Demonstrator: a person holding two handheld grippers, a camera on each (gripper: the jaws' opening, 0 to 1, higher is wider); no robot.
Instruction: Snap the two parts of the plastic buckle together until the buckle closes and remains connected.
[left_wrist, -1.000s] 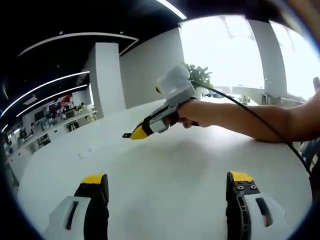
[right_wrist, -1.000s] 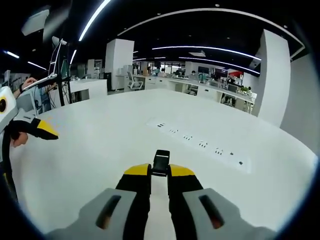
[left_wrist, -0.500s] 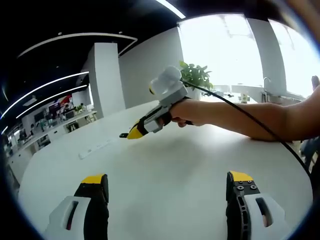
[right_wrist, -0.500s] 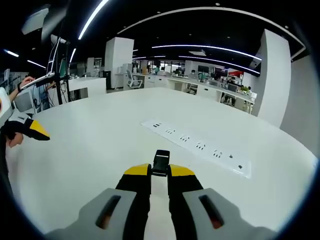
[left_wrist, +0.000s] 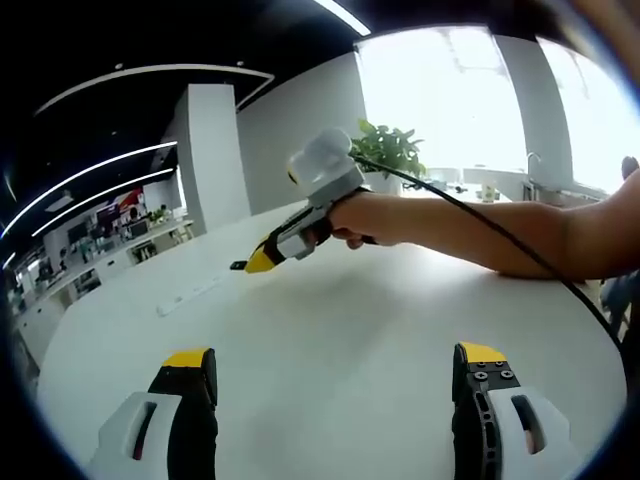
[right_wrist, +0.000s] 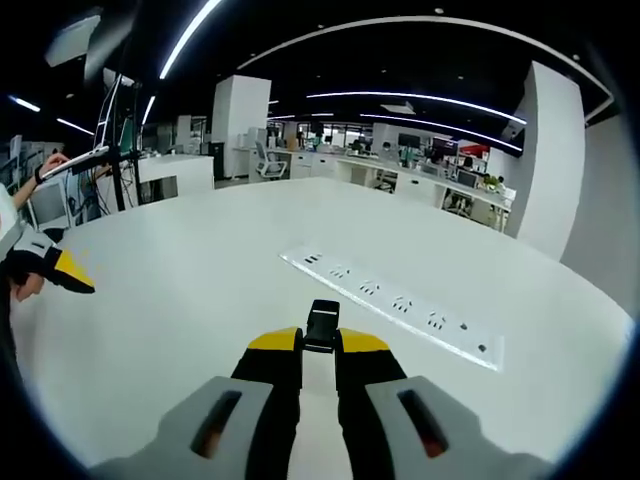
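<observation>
Buckle part (right_wrist: 322, 326), small, black and glossy, with a squarish frame end pointing away, sits pinched between the yellow tips of the right gripper (right_wrist: 320, 342), whose jaws are clenched on it above the middle of the white desk (right_wrist: 200, 290). In the left gripper view that same gripper (left_wrist: 262, 261) shows from the side, raised over the far part of the desk in a person's hand (left_wrist: 350, 215), a black cable trailing back along the forearm. The left gripper (left_wrist: 335, 362) hangs released, jaws spread wide with bare desk between them. A white power strip (right_wrist: 390, 305) with several sockets lies flat on the desk beyond the buckle part, toward the right edge. Around the desk is an open office: white columns, rows of workstations, curved ceiling light strips, a green plant (left_wrist: 392, 152) by bright windows.
</observation>
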